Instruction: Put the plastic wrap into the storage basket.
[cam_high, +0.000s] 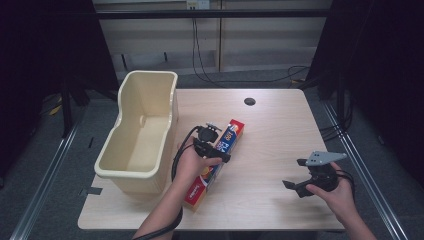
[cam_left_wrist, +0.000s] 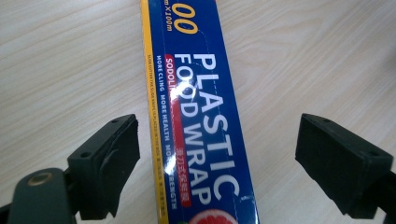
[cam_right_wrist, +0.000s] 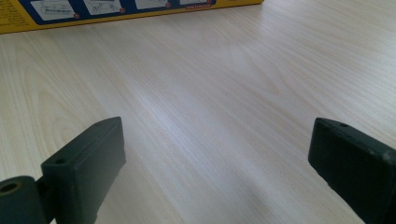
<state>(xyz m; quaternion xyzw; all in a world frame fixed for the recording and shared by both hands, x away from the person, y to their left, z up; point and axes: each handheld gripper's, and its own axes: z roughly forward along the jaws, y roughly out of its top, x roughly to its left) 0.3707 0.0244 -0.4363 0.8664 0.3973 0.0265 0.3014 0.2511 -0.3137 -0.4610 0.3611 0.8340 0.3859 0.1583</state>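
Note:
A long blue, yellow and red box of plastic food wrap (cam_high: 223, 150) lies slantwise on the middle of the wooden table (cam_high: 280, 130). My left gripper (cam_high: 215, 145) hovers over the box. In the left gripper view the box (cam_left_wrist: 201, 116) runs between the two jaws, which stand wide apart and clear of its sides; the left gripper (cam_left_wrist: 222, 140) is open. My right gripper (cam_high: 294, 174) is held low over bare table at the right, open with nothing in it. In the right gripper view the right gripper (cam_right_wrist: 215, 144) faces bare wood, with the box's side (cam_right_wrist: 116, 9) along the top edge.
A tall cream plastic bin (cam_high: 145, 135), empty, stands at the table's left edge beside the box. A round cable hole (cam_high: 249, 101) sits near the far edge. Dark floor, metal rails and cables surround the table.

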